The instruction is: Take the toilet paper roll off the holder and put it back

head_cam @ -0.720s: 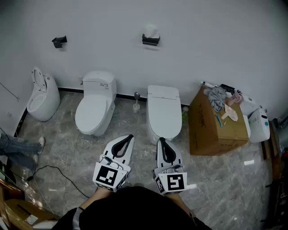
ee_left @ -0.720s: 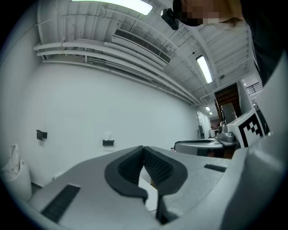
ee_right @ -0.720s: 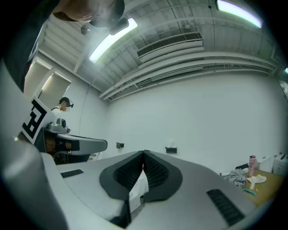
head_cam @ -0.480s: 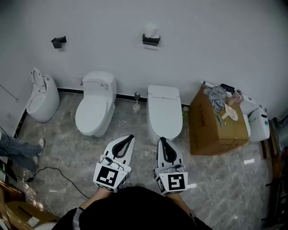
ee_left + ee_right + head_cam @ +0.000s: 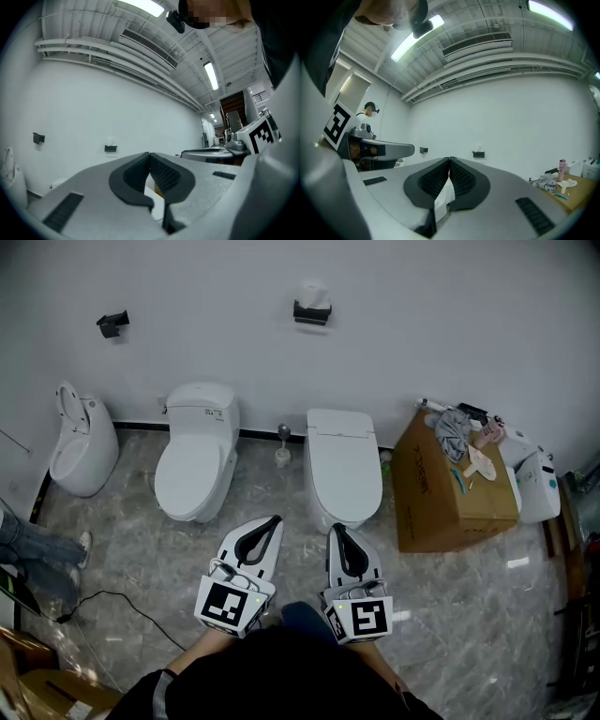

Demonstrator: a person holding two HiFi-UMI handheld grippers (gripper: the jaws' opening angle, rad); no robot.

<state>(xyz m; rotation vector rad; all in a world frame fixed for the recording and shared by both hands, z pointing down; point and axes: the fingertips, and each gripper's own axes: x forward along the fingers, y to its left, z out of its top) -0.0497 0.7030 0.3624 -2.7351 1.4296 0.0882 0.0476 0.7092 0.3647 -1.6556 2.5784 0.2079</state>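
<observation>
A white toilet paper roll [image 5: 314, 294] sits on a black wall holder [image 5: 311, 312] high on the white wall; the holder [image 5: 110, 148] [image 5: 478, 154] shows small in both gripper views. My left gripper [image 5: 275, 520] [image 5: 149, 154] and my right gripper [image 5: 336, 530] [image 5: 449, 160] are held side by side over the floor, far below the holder. Both point toward the wall with jaws shut and nothing between them.
Two white toilets [image 5: 196, 463] [image 5: 344, 469] stand against the wall with a brush [image 5: 282, 450] between them. A urinal-like bowl [image 5: 82, 441] is at the left, a cardboard box [image 5: 452, 493] with clutter at the right. A second black holder [image 5: 112, 323] is on the wall.
The head view has shifted slightly toward the wall; the toilets and box sit a little nearer. Both grippers stay shut in the same place.
</observation>
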